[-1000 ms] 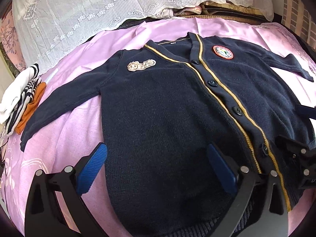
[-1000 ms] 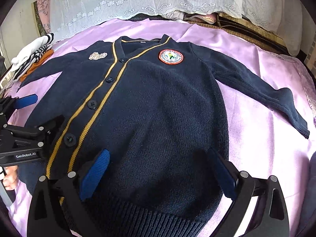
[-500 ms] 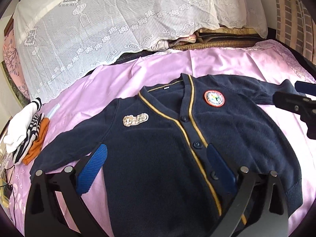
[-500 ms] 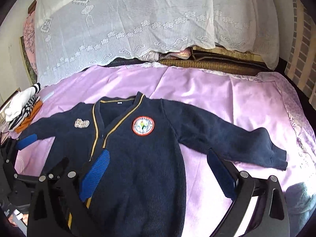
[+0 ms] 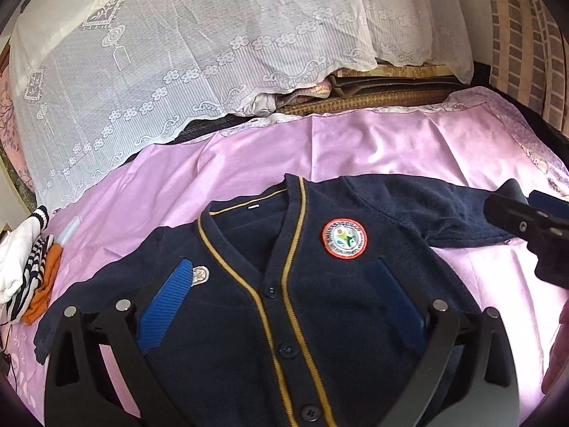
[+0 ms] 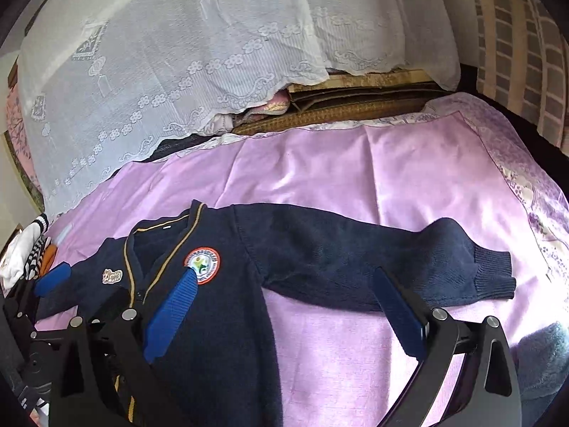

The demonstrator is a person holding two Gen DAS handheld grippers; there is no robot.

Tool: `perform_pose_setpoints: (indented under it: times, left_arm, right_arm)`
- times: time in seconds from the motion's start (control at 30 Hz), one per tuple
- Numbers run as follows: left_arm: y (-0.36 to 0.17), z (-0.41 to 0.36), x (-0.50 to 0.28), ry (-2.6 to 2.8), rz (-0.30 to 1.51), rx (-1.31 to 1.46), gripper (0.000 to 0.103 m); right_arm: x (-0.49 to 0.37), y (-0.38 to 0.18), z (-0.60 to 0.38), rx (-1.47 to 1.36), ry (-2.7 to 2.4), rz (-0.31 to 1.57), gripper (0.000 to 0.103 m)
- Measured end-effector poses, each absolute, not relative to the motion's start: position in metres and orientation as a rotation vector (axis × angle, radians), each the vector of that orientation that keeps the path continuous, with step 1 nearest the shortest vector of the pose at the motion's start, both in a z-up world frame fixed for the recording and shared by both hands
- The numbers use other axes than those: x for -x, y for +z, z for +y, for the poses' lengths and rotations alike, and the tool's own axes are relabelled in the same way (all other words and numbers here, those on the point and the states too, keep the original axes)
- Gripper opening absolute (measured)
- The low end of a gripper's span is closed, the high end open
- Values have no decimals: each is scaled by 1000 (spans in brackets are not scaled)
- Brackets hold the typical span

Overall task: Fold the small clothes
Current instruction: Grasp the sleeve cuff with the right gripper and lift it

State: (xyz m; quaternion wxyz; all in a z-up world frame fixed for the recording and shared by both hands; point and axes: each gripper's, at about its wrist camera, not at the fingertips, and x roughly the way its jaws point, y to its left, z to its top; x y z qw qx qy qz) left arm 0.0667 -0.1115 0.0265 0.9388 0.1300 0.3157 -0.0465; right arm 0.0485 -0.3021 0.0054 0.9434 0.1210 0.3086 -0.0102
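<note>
A navy cardigan (image 5: 320, 306) with gold trim and a round red badge (image 5: 344, 239) lies flat and buttoned on a pink sheet (image 5: 373, 146). My left gripper (image 5: 284, 302) is open above its chest, holding nothing. The right wrist view shows the same cardigan (image 6: 227, 320) at lower left, its sleeve (image 6: 373, 256) stretched out to the right. My right gripper (image 6: 284, 309) is open above the armpit area and the sheet, with nothing between its fingers. Each gripper shows at the edge of the other's view: the right gripper (image 5: 526, 220), the left gripper (image 6: 49, 281).
A pile of folded white, striped and orange clothes (image 5: 25, 274) sits at the left edge of the bed. White lace-covered pillows (image 5: 199, 46) fill the back. A grey-blue garment (image 6: 540, 352) lies at the lower right. A hand (image 5: 558, 348) shows at the right edge.
Both grippers have pulled back and risen from the cardigan's lower body, so more of the bed and pillows shows. Both stayed open. The cardigan has not moved.
</note>
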Motion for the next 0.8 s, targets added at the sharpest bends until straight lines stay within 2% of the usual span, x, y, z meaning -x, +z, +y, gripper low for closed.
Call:
perform_pose_setpoints:
  times: [0.3,0.8]
  left_arm:
    - [1,-150,-70,-143,657,-302,98]
    - [-21,-145,-79,-151,703,-273,98]
  right_arm:
    - [-50,-1,-344,-297,-108,620,99]
    - [-37,-22,-422,-425,-327,614,99]
